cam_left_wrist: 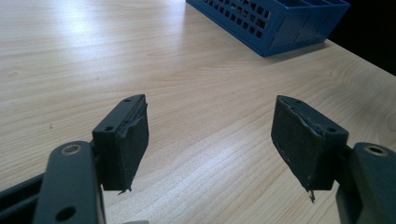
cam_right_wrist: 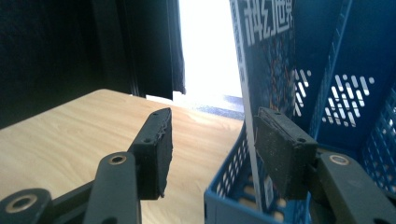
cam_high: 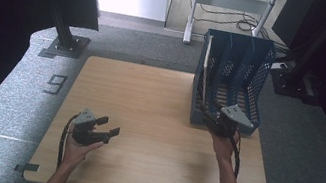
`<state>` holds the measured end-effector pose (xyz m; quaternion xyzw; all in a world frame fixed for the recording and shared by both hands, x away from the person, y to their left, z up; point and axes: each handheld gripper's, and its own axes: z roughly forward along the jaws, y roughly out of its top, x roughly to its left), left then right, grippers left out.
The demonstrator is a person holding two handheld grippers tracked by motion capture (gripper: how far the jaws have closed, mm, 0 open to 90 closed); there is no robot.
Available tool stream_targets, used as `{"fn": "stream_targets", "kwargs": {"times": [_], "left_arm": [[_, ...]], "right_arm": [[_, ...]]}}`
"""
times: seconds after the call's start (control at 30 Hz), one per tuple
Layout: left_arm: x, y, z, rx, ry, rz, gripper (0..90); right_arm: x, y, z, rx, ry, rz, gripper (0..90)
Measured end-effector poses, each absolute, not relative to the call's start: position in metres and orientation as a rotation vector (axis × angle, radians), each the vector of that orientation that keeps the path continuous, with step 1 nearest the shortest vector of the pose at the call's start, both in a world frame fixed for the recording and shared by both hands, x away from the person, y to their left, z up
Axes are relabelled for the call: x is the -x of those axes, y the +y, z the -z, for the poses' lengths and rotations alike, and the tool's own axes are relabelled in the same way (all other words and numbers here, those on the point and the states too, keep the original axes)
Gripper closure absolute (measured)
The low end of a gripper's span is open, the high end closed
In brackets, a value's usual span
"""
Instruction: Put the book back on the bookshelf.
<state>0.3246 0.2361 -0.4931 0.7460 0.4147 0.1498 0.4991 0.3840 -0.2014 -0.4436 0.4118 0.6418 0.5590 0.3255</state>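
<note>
A blue mesh file rack point(cam_high: 257, 83) with several slots stands at the table's right back. A thin book point(cam_high: 206, 69) with a blue printed cover point(cam_right_wrist: 267, 42) stands upright in its leftmost slot. My right gripper point(cam_high: 208, 117) is at the rack's front left corner and is open point(cam_right_wrist: 212, 116). One jaw is outside the rack's left wall and the other inside the slot, so the book's lower edge and the wall lie between them, untouched. My left gripper point(cam_high: 110, 125) hovers open over bare wood near the front left point(cam_left_wrist: 212, 105), holding nothing. The rack point(cam_left_wrist: 275, 23) lies far ahead of it.
The wooden table point(cam_high: 150, 94) has bare room left of the rack. Black curtains hang at left and right. A stand base point(cam_high: 65, 46) and a floor mark "9" point(cam_high: 55, 84) lie beyond the left edge. A metal frame point(cam_high: 232, 2) with cables stands behind.
</note>
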Motion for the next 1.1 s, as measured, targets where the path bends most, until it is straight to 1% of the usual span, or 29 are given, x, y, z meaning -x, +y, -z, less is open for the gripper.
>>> {"fn": "stream_targets", "kwargs": {"times": [0.4, 0.5, 0.83, 1.1], "left_arm": [[-0.324, 0.236, 0.497, -1.822, 1.012, -0.351, 27.2], [-0.324, 0.236, 0.499, -1.826, 1.015, -0.345, 27.2], [-0.325, 0.233, 0.502, -1.843, 1.018, -0.335, 26.7], [-0.325, 0.232, 0.502, -1.848, 1.017, -0.337, 26.7]], "right_arm": [[-0.347, -0.216, 0.479, -1.065, 1.744, -1.456, 44.8], [-0.336, -0.220, 0.495, -1.069, 1.789, -1.443, 44.5], [-0.322, -0.222, 0.519, -1.126, 1.903, -1.412, 44.0], [-0.323, -0.224, 0.529, -1.163, 1.929, -1.389, 43.9]]}}
